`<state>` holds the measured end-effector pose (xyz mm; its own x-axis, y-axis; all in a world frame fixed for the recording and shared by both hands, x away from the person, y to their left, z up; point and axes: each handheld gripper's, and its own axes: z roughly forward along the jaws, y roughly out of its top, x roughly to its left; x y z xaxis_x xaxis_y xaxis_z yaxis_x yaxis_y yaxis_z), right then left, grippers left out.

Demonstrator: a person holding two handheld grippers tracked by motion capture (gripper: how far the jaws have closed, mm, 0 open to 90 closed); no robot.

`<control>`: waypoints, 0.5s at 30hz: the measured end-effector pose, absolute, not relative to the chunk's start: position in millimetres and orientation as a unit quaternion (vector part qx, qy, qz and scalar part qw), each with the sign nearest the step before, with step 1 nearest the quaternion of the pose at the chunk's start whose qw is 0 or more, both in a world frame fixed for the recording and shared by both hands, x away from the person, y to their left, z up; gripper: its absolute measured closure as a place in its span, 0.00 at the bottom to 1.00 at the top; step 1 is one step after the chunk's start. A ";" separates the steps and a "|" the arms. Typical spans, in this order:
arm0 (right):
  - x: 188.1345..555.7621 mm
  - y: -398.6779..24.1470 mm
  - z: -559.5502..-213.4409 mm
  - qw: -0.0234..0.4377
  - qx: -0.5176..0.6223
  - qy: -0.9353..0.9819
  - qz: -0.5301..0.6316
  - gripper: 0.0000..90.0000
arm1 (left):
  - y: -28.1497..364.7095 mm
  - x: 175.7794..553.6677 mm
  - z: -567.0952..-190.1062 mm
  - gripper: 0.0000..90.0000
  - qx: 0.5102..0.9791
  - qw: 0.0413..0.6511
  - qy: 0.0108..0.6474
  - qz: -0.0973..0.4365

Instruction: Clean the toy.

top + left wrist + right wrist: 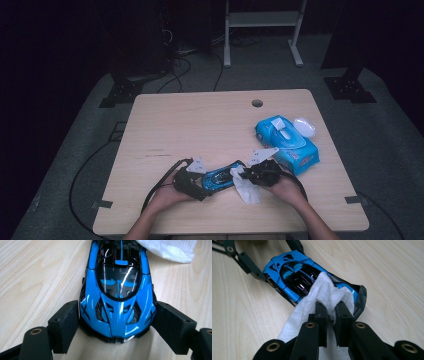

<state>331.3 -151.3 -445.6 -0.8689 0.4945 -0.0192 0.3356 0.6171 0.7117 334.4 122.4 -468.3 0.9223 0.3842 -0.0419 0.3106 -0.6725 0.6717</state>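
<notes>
wiping a blue toy sports car on the worktop

on the light wood worktop [200, 125], near the front edge, the left claw [117, 322] is clenched on the nose of the blue toy sports car [117, 290], a pad on each flank. the car looks hard, glossy and light, so likely slippery; the flanks by the front wheels seem the safest hold. at its tail, toward 3 o'clock, the right claw [331, 315] is pinched tight on a white wet wipe [322, 293], soft and limp, draped over the rear deck. toward 1 o'clock sits a blue wet-wipe pack [286, 140], a white earbud case [304, 127] just beside it. count: one car, one loose wipe, one pack, one case, two claws.
</notes>
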 end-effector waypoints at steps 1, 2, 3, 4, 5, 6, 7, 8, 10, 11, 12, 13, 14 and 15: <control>330.2 -151.4 -446.1 0.111 0.230 0.893 0.372 0.91 | 123.9 335.1 -467.8 0.24 0.913 0.357 0.191 0.049; 328.5 -151.5 -446.6 0.116 0.226 0.893 0.373 0.91 | 125.3 335.7 -467.8 0.24 0.911 0.361 0.193 0.044; 327.3 -151.5 -446.7 0.117 0.225 0.893 0.373 0.91 | 127.9 336.8 -467.0 0.24 0.908 0.368 0.198 0.036; 325.6 -151.8 -446.5 0.121 0.221 0.894 0.370 0.91 | 130.0 337.6 -466.1 0.24 0.904 0.375 0.202 0.032; 323.9 -152.4 -446.8 0.118 0.214 0.895 0.372 0.91 | 131.3 338.2 -465.3 0.24 0.903 0.378 0.203 0.028; 322.7 -152.9 -447.3 0.117 0.209 0.896 0.373 0.91 | 132.7 339.5 -464.3 0.24 0.899 0.385 0.207 0.020; 320.3 -153.3 -448.3 0.122 0.204 0.896 0.375 0.91 | 133.4 340.8 -463.7 0.24 0.895 0.392 0.213 0.013; 318.1 -153.7 -449.6 0.129 0.198 0.896 0.377 0.91 | 133.5 341.7 -463.3 0.24 0.892 0.395 0.219 0.008; 316.4 -154.3 -450.5 0.132 0.195 0.895 0.378 0.91 | 132.1 344.9 -464.5 0.24 0.883 0.405 0.236 -0.010; 316.2 -154.2 -450.6 0.131 0.198 0.894 0.379 0.91 | 131.8 347.1 -465.4 0.25 0.879 0.408 0.244 -0.020; 316.5 -154.3 -450.6 0.130 0.198 0.895 0.379 0.92 | 131.9 349.4 -465.9 0.25 0.878 0.408 0.250 -0.027; 316.2 -154.2 -450.7 0.129 0.198 0.895 0.379 0.92 | 132.0 351.1 -466.6 0.26 0.874 0.413 0.255 -0.032; 316.1 -154.4 -451.1 0.131 0.193 0.895 0.379 0.92 | 132.5 352.3 -466.9 0.26 0.870 0.417 0.262 -0.038; 315.7 -154.5 -451.6 0.132 0.194 0.894 0.381 0.92 | 133.1 354.6 -467.1 0.28 0.867 0.418 0.269 -0.043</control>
